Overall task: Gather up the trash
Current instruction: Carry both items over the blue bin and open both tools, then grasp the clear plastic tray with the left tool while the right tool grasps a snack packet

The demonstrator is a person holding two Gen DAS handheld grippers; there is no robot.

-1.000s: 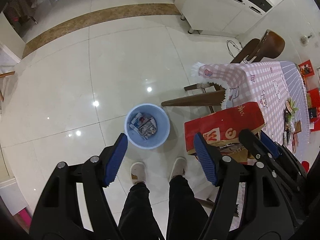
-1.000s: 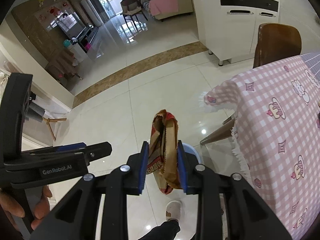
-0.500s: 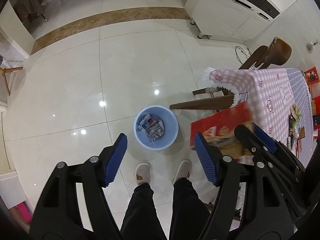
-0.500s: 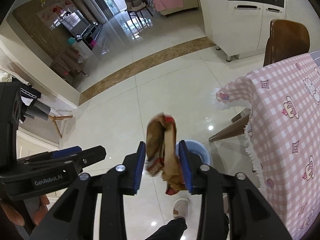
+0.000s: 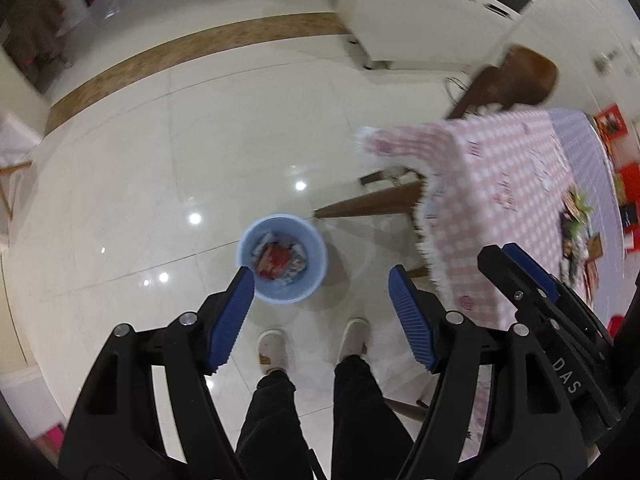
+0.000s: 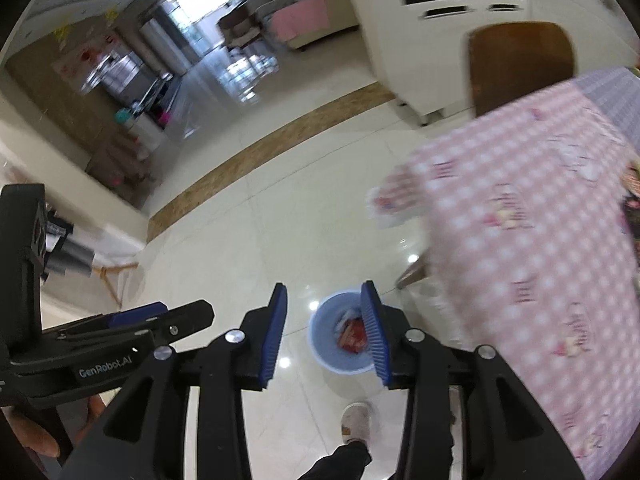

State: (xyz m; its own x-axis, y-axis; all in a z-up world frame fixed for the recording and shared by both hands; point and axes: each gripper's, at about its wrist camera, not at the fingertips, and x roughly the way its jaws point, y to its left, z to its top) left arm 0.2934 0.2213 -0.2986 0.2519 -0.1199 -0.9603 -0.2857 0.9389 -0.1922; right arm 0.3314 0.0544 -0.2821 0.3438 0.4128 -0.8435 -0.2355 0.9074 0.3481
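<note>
Glossy tiles (image 5: 224, 152) (pale) bear round plastic bin (image 5: 312, 236).

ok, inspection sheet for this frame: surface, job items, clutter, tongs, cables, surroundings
Surface: glossy white tile floor, brown inlay strip across it.
Job's things: blue bin on the floor ahead of the person's slippers; red paper bag lies inside it on other wrappers.
Clutter: mixed items at the far end of the pink checked table, too blurred to name.
Tongs: left tongs open, empty; right tongs open, empty, above the bin.
Cables: one dark cord on the floor by the chair.
Surroundings: brown chair, white cabinet.
</note>
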